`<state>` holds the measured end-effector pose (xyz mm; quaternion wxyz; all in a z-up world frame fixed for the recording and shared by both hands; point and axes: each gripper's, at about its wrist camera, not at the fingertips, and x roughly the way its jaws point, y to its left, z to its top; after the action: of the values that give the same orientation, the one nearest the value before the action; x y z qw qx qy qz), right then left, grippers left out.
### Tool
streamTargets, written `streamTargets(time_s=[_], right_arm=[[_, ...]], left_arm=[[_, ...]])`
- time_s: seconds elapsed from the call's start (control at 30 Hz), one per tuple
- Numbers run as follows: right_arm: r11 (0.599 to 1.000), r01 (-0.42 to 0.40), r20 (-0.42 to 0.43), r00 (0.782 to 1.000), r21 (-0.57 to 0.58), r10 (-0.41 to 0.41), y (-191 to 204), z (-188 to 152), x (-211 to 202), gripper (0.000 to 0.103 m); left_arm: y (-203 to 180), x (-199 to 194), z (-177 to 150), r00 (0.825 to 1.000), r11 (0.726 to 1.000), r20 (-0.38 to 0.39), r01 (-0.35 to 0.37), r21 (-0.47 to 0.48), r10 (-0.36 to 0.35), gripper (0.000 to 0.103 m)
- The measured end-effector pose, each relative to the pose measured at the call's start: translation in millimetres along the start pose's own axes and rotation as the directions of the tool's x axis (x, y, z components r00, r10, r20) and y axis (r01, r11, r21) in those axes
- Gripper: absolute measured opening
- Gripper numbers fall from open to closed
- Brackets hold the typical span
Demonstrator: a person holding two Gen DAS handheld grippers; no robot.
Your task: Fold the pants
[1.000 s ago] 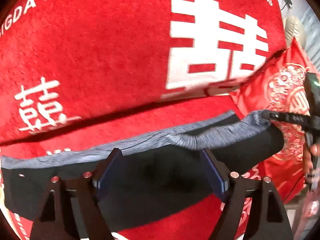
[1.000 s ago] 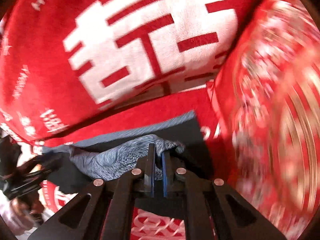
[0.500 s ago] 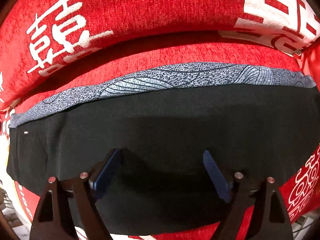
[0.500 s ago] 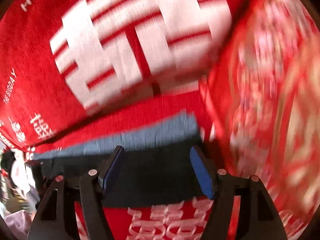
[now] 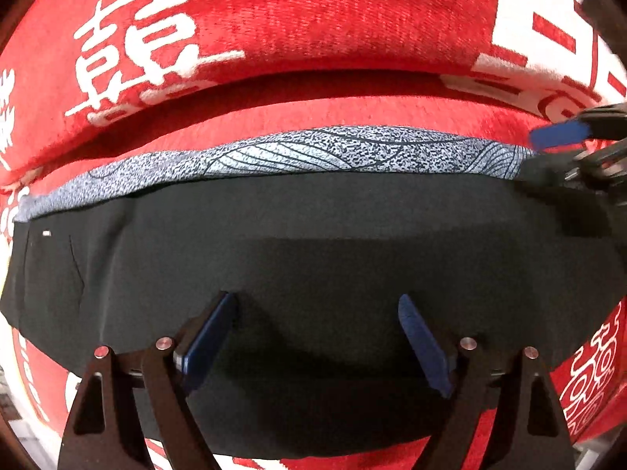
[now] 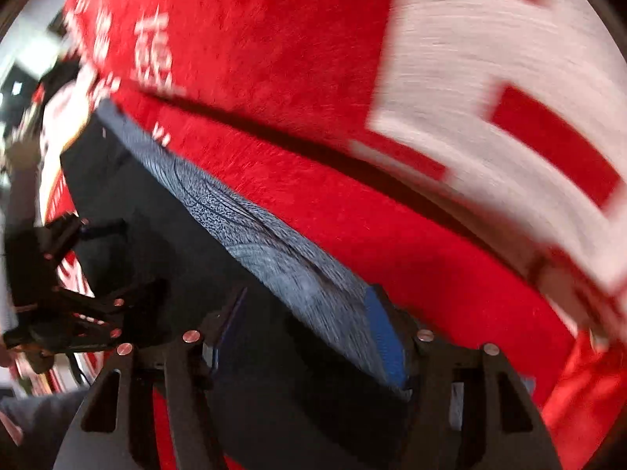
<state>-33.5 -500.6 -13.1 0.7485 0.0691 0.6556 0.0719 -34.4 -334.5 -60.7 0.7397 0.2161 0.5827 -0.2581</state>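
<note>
The black pants (image 5: 313, 215) lie flat on a red cover, with a grey patterned band (image 5: 313, 152) along their far edge. My left gripper (image 5: 316, 299) points down over the near middle of the black cloth. It is open, and its blue pads stand wide apart without pinching anything. My right gripper (image 6: 303, 325) is at the band's right end (image 6: 282, 258), and its jaws are closing. The band runs between its blue pads, which do not press on it. In the left wrist view the right gripper (image 5: 548, 152) straddles that end of the band.
The red plush cover (image 5: 352, 109) with white characters runs under the pants and up a padded back (image 5: 313, 11). A crease separates seat and back just beyond the band. A red patterned cloth (image 6: 588, 391) lies to the right. The right wrist view is blurred.
The pants have gone from hanging to lying flat. My left gripper sank onto them. My right gripper let go of the bunched band, opened, rolled and swung across to the band's end.
</note>
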Motion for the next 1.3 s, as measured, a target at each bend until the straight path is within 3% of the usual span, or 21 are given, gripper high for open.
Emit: streamTargets(time_s=[0.03, 0.07, 0.13, 0.23, 0.3, 0.4, 0.47, 0.5, 0.53, 0.6, 0.67, 0.73, 0.8, 0.87, 0.93, 1.0, 1.1, 1.17, 1.2, 1.3], right_arm=[[1.0, 0.015, -0.046, 0.999, -0.012, -0.015, -3, 1, 9, 0.028], [1.0, 0.014, -0.092, 0.996, -0.022, -0.016, -2, 1, 17, 0.017], [1.0, 0.025, -0.06, 0.998, -0.017, -0.026, 0, 3, 6, 0.004], [0.999, 0.05, 0.02, 0.999, -0.004, -0.05, 4, 9, -17, 0.004], [0.999, 0.017, 0.039, 0.999, 0.028, -0.018, -1, 15, -21, 0.004], [0.997, 0.007, -0.07, 0.998, 0.075, -0.002, -9, 17, 9, 0.006], [0.991, 0.021, -0.052, 0.999, 0.136, -0.014, -11, 9, 8, 0.007], [0.977, 0.017, 0.001, 1.0, 0.213, -0.018, -15, -2, -8, 0.015], [0.965, 0.013, 0.032, 0.999, 0.263, -0.022, -18, -10, -19, 0.034], [0.906, -0.035, 0.162, 0.986, 0.421, -0.037, -30, -51, -56, 0.055], [0.833, -0.076, 0.226, 0.972, 0.547, -0.06, -41, -96, -80, 0.056], [0.704, -0.084, 0.211, 0.973, 0.705, -0.096, -54, -155, -90, 0.055], [0.577, -0.077, 0.183, 0.975, 0.813, -0.127, -64, -199, -90, 0.053], [0.49, -0.062, 0.154, 0.976, 0.869, -0.151, -75, -223, -87, 0.051], [0.437, -0.091, 0.18, 0.969, 0.895, -0.166, -83, -230, -83, 0.05], [0.435, -0.112, 0.213, 0.958, 0.893, -0.192, -94, -227, -81, 0.044], [0.429, -0.112, 0.213, 0.957, 0.896, -0.195, -106, -219, -77, 0.006], [0.431, -0.127, 0.235, 0.949, 0.894, -0.209, -108, -226, -91, 0.006], [0.462, -0.107, 0.231, 0.947, 0.881, -0.222, -100, -228, -99, 0.006], [0.479, -0.035, 0.149, 0.968, 0.877, -0.202, -85, -232, -86, 0.006]], left_arm=[[2, 0, -1, 1.0, 1.0, 0.005, 0.002, -0.007, -0.002, 0.087], [3, 0, -1, 1.0, 1.0, 0.004, 0.003, -0.012, -0.003, 0.087], [7, -2, 0, 1.0, 1.0, -0.008, -0.001, -0.024, 0.001, 0.087], [30, -17, 11, 0.999, 0.998, 0.036, -0.016, -0.055, 0.018, 0.087], [43, -24, 21, 0.997, 0.997, 0.074, -0.027, -0.073, 0.032, 0.087], [54, -15, 34, 0.998, 0.996, 0.035, -0.053, -0.071, 0.056, 0.087], [60, -11, 38, 0.997, 0.995, 0.009, -0.072, -0.066, 0.073, 0.087], [64, -13, 39, 0.997, 0.995, 0.021, -0.072, -0.063, 0.073, 0.087], [67, -16, 40, 0.996, 0.995, 0.036, -0.08, -0.06, 0.083, 0.087], [81, -9, 44, 0.994, 0.993, 0.025, -0.102, -0.057, 0.103, 0.087], [93, 7, 39, 0.994, 0.992, -0.043, -0.107, -0.07, 0.104, 0.087], [102, 13, 30, 0.996, 0.991, -0.037, -0.082, -0.107, 0.078, 0.091], [107, 13, 28, 0.995, 0.99, -0.023, -0.097, -0.103, 0.095, 0.095], [108, 12, 28, 0.994, 0.99, -0.016, -0.107, -0.09, 0.106, 0.095], [106, 9, 26, 0.993, 0.99, -0.014, -0.117, -0.081, 0.116, 0.095], [105, 7, 25, 0.992, 0.99, -0.008, -0.125, -0.069, 0.125, 0.095], [100, 8, 29, 0.991, 0.99, -0.007, -0.13, -0.056, 0.13, 0.095], [80, 3, 28, 0.991, 0.99, -0.024, -0.131, -0.045, 0.13, 0.095], [75, 0, 28, 0.991, 0.99, -0.026, -0.133, -0.042, 0.132, 0.095], [75, -4, 18, 0.991, 0.991, -0.024, -0.13, -0.039, 0.129, 0.097]])
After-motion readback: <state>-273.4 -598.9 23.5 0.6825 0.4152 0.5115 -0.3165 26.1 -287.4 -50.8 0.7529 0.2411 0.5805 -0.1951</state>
